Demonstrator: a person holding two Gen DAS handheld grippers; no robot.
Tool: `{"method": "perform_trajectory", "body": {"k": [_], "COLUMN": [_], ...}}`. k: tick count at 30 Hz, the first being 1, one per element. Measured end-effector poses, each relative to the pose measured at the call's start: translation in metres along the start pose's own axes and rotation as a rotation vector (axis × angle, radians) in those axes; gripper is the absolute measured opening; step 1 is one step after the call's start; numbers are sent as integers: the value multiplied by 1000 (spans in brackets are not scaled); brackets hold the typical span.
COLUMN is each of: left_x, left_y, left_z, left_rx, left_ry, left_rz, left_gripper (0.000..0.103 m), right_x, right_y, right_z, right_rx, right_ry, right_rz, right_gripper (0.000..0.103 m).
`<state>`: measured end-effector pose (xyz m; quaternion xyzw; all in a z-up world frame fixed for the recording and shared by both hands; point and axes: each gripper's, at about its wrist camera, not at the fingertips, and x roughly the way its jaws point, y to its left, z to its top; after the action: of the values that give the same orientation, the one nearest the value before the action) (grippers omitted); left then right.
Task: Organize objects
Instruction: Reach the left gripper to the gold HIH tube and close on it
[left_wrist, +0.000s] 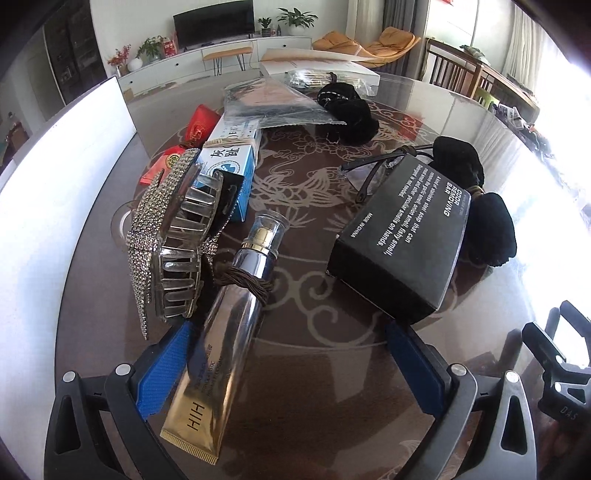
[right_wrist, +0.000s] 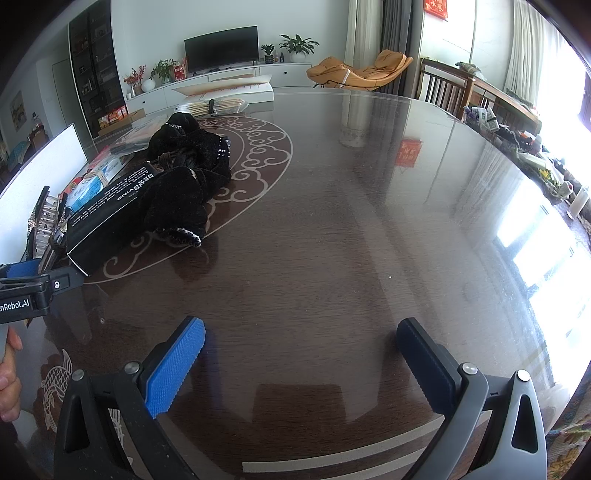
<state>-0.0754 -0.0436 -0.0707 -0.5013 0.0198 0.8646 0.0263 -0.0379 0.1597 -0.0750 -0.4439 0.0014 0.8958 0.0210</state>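
Note:
In the left wrist view my left gripper (left_wrist: 288, 354) is open above the glossy table. A gold and silver cream tube (left_wrist: 221, 350) with a brown hair tie (left_wrist: 245, 286) around it lies between the fingers, close to the left blue pad (left_wrist: 166, 369). A rhinestone hair claw (left_wrist: 170, 243) lies just left of the tube. A black "odor removing bar" box (left_wrist: 402, 236) lies ahead on the right. My right gripper (right_wrist: 301, 354) is open and empty over bare table; the box (right_wrist: 107, 218) lies far to its left.
A blue and white box (left_wrist: 231, 162), red packets (left_wrist: 195, 125), a plastic bag (left_wrist: 273, 105) and black velvet pouches (left_wrist: 487, 221) lie around. A white board (left_wrist: 74, 155) stands at the left. Black pouches (right_wrist: 184, 173) also show in the right wrist view.

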Motion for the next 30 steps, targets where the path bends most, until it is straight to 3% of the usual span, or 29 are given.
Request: {"method": "perform_trajectory", "body": {"k": [20, 30], "left_x": [-3, 8], "left_y": [-1, 4], "left_z": [-7, 14], "left_rx": [25, 40], "left_ry": [-62, 42], "left_rz": [-14, -22], "left_gripper": [103, 103], "right_x": [0, 0], "right_y": [0, 0], "right_z": [0, 0], "right_rx": [0, 0], "right_ry": [0, 0], "right_rz": [0, 0], "right_gripper": [103, 103]}}
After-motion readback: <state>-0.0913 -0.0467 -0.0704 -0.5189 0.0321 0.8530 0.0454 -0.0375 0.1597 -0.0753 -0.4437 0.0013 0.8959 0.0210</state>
